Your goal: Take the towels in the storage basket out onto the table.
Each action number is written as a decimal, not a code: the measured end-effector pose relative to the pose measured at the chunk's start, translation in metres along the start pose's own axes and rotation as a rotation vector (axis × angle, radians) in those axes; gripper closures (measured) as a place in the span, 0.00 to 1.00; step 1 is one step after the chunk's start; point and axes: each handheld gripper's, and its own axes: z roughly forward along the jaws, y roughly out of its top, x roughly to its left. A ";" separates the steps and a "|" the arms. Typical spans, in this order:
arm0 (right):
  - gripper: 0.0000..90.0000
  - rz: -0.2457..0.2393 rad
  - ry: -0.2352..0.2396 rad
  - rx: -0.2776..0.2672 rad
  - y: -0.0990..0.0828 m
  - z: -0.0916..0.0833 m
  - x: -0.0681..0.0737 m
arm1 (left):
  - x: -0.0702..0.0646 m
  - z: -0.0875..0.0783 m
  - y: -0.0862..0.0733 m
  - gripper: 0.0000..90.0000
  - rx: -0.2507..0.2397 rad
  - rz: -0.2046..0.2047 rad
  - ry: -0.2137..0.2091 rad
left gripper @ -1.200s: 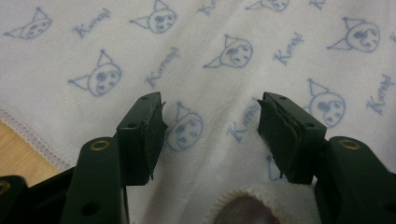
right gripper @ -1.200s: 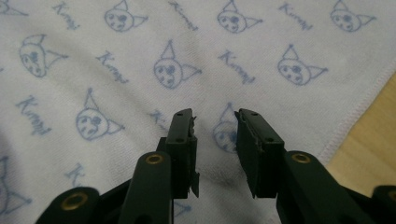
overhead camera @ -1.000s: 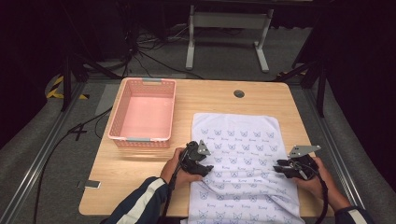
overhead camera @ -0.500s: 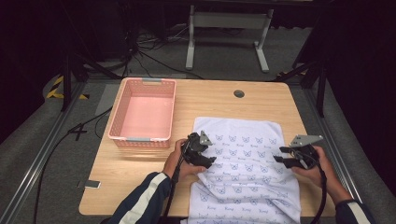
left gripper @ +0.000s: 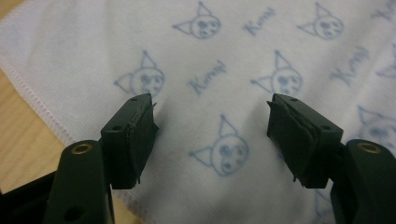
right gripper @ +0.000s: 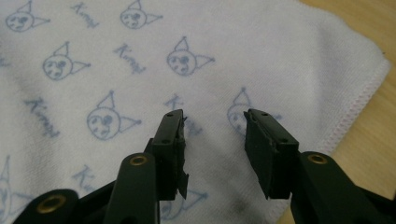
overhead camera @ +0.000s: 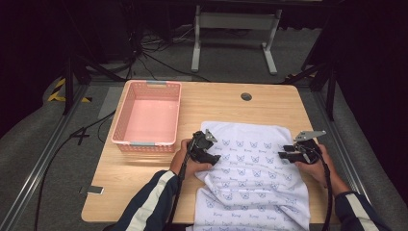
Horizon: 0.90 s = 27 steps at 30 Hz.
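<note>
Since a second ago both hands have slid up the towel, which lies flat on the table; left gripper and right gripper hover over it, jaws parted and empty after just closing slightly, likely poised to pinch its edges.

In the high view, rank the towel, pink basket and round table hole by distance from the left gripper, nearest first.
From the left gripper:
1. Towel, directly beneath it.
2. Pink basket, just to its left.
3. Round table hole, far side, toward the right.
</note>
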 end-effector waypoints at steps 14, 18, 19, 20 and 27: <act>0.47 0.074 -0.167 -0.042 0.022 -0.011 -0.029 | 0.033 0.011 0.023 0.28 -0.044 -0.157 0.197; 0.41 0.136 -0.188 -0.018 0.028 0.011 -0.050 | 0.051 0.024 0.028 0.21 -0.031 -0.206 0.212; 0.41 0.136 -0.188 -0.018 0.028 0.011 -0.050 | 0.051 0.024 0.028 0.20 -0.031 -0.206 0.212; 0.42 0.125 -0.209 0.004 0.027 0.018 -0.052 | 0.056 0.025 0.027 0.19 -0.037 -0.215 0.199; 0.48 0.184 -0.153 -0.008 0.024 0.024 -0.060 | 0.064 0.027 0.023 0.22 -0.094 -0.259 0.223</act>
